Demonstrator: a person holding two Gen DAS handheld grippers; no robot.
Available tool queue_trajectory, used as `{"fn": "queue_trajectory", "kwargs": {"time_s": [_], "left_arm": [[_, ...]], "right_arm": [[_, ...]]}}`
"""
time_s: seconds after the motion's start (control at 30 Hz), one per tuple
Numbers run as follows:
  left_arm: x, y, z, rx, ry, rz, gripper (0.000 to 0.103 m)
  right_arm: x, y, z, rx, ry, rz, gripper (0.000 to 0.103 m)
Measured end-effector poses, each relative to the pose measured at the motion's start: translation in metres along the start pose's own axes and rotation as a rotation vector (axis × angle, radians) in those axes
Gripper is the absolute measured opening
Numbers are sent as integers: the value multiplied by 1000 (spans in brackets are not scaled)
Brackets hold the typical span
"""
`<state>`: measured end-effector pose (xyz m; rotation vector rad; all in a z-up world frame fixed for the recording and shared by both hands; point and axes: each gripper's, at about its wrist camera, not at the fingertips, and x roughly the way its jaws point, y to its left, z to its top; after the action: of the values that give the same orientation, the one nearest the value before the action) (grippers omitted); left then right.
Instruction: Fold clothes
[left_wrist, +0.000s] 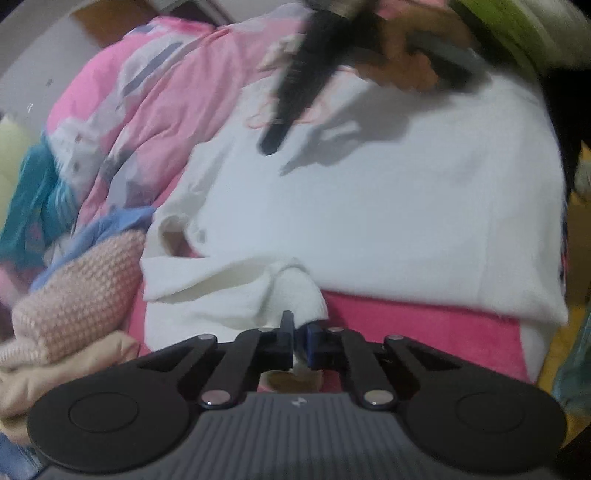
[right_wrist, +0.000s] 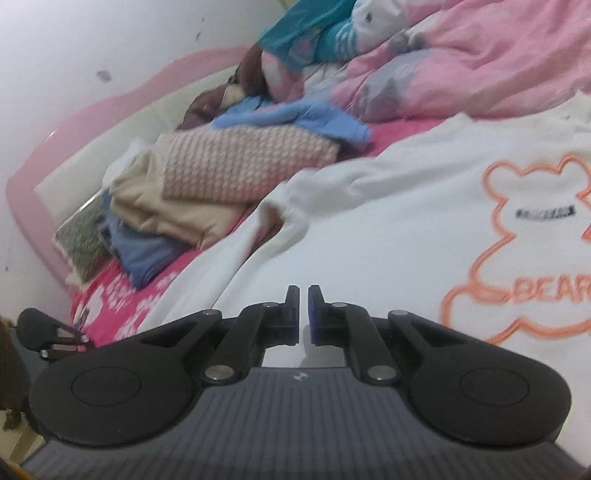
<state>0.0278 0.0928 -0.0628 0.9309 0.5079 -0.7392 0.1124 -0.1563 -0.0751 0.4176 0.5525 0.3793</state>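
Observation:
A white sweatshirt (left_wrist: 369, 221) lies spread over the pink sheet (left_wrist: 424, 332). In the right wrist view an orange bear outline (right_wrist: 517, 240) shows on the sweatshirt (right_wrist: 369, 229). My left gripper (left_wrist: 298, 325) is shut on a bunched fold of the sweatshirt's near edge, and white cloth shows between its fingers. My right gripper (right_wrist: 303, 295) is shut just above the cloth, and I see nothing pinched in it. In the left wrist view the right gripper (left_wrist: 271, 146) is a dark blur held by a hand (left_wrist: 406, 66) over the far part of the sweatshirt.
A stack of folded clothes (right_wrist: 229, 173), topped by a pink knit, sits left of the sweatshirt. The pink knit (left_wrist: 81, 288) also shows in the left wrist view. A rumpled pink quilt (left_wrist: 166, 92) lies behind. A pink bed frame (right_wrist: 92, 110) runs along the white wall.

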Motion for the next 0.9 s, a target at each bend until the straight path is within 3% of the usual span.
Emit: {"fn": "queue_trajectory", "kwargs": {"time_s": [0.1, 0.37, 0.5, 0.67, 0.9], "left_arm": [[-12, 43, 10, -171, -16, 22, 6], [-61, 233, 43, -838, -178, 146, 6], [-73, 314, 58, -1046, -231, 254, 6], [-88, 378, 67, -1166, -225, 409, 6], [-97, 412, 68, -1157, -196, 585, 5]], "right_arm": [[1, -18, 2, 25, -40, -19, 5], [3, -76, -5, 309, -84, 89, 5], [5, -75, -5, 309, -82, 114, 6], [7, -80, -6, 333, -88, 149, 6], [6, -84, -7, 355, -95, 184, 7]]}}
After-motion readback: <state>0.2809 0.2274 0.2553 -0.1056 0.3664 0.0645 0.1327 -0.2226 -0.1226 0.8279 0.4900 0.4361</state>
